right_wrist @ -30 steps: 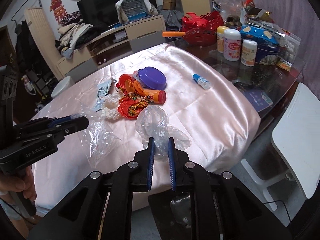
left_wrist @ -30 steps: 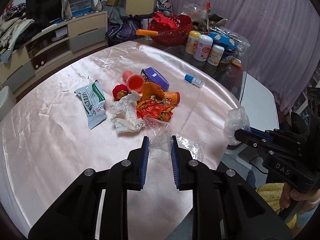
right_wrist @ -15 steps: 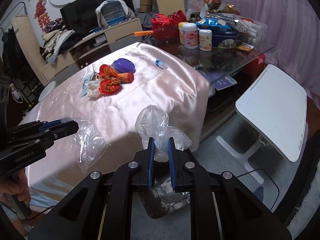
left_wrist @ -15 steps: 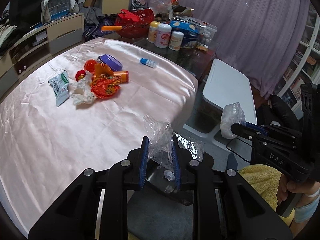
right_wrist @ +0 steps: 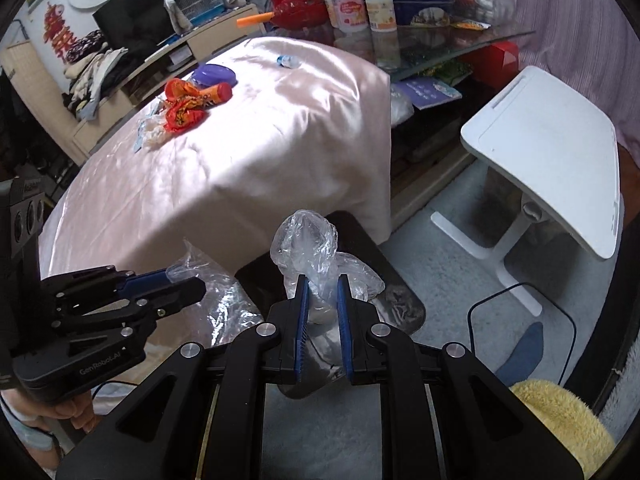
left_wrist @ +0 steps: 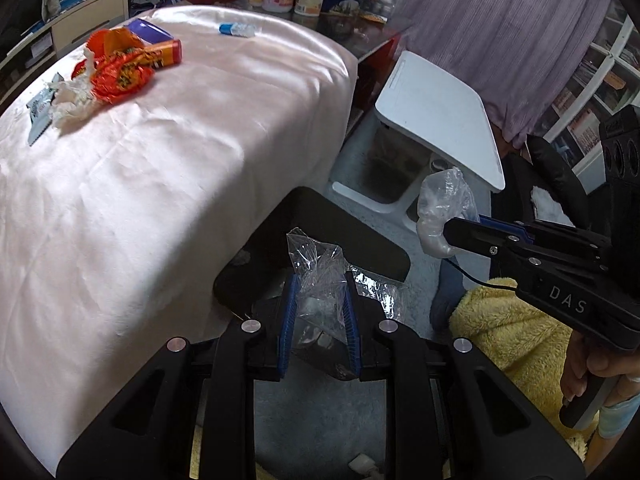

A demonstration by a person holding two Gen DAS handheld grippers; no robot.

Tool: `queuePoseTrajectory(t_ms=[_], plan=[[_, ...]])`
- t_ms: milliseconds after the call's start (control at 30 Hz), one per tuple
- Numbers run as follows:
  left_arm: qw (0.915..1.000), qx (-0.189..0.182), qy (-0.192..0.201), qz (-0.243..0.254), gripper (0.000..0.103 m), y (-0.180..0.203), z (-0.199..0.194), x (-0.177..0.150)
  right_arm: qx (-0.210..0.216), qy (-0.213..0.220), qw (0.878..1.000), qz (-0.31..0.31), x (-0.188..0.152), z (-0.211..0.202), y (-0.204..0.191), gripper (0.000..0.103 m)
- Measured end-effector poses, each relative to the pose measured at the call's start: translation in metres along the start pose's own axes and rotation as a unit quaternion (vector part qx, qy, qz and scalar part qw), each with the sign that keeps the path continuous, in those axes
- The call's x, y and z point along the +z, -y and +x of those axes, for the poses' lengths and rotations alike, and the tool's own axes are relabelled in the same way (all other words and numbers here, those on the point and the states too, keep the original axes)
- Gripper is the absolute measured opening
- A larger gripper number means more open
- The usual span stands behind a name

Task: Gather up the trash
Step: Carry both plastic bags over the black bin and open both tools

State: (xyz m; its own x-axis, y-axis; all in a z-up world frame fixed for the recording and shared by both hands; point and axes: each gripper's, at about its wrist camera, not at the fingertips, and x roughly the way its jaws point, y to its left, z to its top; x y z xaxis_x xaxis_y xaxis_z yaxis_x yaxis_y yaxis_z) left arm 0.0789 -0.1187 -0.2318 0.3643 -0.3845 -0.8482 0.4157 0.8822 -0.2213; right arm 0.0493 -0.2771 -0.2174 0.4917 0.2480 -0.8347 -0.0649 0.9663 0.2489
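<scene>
Trash: clear crumpled plastic wrap pinched in my left tongs, second clear plastic wad pinched in my right tongs. Both hang off tabletop edge, over black bin on floor. Bin mouth partly hidden by tongs; probably directly beneath. Doing it well: centre both wads over opening, get low, spread tongs fully, shake if film clings. Orange wrappers remain on tabletop.

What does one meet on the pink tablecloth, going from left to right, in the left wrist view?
White crumpled tissue → red-orange wrapper → orange tube → small blue-capped bottle.
</scene>
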Motion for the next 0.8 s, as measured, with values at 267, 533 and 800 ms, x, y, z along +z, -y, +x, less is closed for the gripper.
queuePoseTrajectory(t_ms=[267,533,800], plan=[[0.9987,0.007,-0.051,0.001,0.021,-0.005,0.049,0.000,0.009,-0.048,0.999,0.022,0.000,0.036,0.018,0.016],[0.9963,0.011,-0.084,-0.007,0.027,-0.008,0.075,0.007,0.016,-0.071,0.997,0.025,0.011,0.060,0.024,0.018],[0.9958,0.013,-0.090,-0.012,0.036,-0.009,0.078,0.015,0.020,-0.069,0.997,0.035,0.021,0.062,0.027,0.038]])
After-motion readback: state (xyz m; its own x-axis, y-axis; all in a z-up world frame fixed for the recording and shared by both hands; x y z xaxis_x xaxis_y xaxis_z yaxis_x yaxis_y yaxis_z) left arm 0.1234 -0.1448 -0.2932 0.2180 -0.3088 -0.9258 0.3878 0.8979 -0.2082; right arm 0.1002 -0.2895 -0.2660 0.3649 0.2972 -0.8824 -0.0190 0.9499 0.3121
